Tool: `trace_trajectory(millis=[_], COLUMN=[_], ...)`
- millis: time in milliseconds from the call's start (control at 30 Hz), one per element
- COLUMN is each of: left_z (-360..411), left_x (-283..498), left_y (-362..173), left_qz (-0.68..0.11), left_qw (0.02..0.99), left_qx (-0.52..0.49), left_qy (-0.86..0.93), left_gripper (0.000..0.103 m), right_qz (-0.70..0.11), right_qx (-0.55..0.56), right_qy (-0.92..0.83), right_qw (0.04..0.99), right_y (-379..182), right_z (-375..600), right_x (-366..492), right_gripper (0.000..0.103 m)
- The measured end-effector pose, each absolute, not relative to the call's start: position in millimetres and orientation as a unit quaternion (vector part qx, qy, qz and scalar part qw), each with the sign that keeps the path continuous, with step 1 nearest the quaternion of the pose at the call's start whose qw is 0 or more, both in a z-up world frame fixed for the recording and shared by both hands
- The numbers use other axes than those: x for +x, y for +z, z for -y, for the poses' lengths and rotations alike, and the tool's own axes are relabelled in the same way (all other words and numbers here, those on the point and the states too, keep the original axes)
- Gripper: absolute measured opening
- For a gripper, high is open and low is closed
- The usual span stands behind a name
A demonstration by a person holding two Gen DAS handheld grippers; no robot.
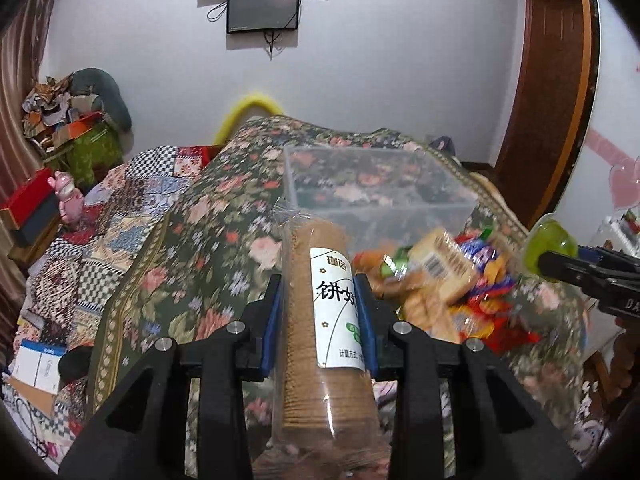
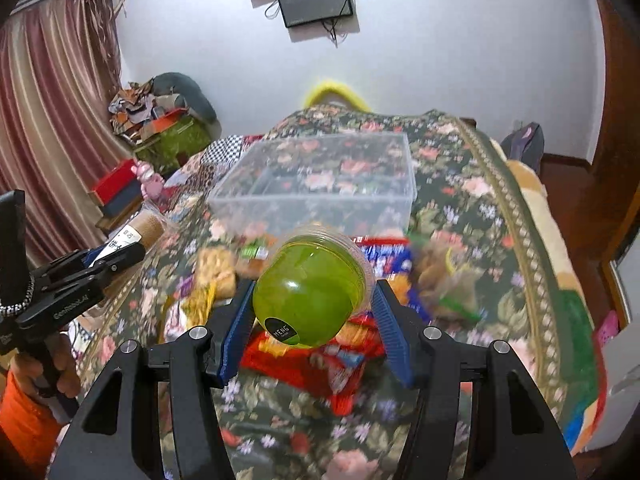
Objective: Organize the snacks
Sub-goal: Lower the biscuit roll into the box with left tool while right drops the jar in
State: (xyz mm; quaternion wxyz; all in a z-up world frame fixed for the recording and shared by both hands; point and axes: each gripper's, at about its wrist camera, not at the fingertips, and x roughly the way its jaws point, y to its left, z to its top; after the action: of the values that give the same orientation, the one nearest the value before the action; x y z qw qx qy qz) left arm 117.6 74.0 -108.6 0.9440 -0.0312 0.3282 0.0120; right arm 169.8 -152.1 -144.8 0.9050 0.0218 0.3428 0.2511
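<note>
My left gripper (image 1: 320,284) is shut on a clear-wrapped roll of brown biscuits (image 1: 320,312) with a white label, held above the floral cloth. My right gripper (image 2: 314,292) is shut on a green jelly cup (image 2: 312,288) with a black sticker, held above a pile of snack packets (image 2: 320,344). The pile also shows in the left wrist view (image 1: 452,284). A clear plastic box (image 2: 320,184) stands beyond the pile; it also shows in the left wrist view (image 1: 380,188). The right gripper with the cup shows at the right of the left view (image 1: 548,252), the left gripper at the left of the right view (image 2: 132,248).
The floral cloth (image 2: 480,208) covers a raised surface. To the left lie patchwork bedding (image 1: 132,216), red boxes (image 2: 116,184), a pink toy (image 1: 68,200) and a heap of clutter (image 1: 72,120). A wooden door frame (image 1: 552,92) is at the right. Screens (image 1: 264,8) hang on the wall.
</note>
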Motion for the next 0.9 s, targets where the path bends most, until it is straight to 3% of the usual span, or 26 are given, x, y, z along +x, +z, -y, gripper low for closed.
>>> trace_trajectory(millis=[400, 900], left_z=[-59.9, -58.8], left_x=[177.3, 272.0], left_y=[-82.3, -98.5], left_qz=[-0.307, -0.34], left_qw=[0.951, 0.94], left_qx=[-0.022, -0.017], left_qy=[-0.012, -0.023], left_gripper=[0.034, 0.034], right_qz=[-0.309, -0.328], right_qx=[0.009, -0.031], right_qy=[0.243, 0.231], right_qw=[0.92, 0.916], right_y=[-120.9, -133.5], right_z=[149.6, 124.8], right_x=[217.7, 295.3], right_gripper=[0.055, 0.055])
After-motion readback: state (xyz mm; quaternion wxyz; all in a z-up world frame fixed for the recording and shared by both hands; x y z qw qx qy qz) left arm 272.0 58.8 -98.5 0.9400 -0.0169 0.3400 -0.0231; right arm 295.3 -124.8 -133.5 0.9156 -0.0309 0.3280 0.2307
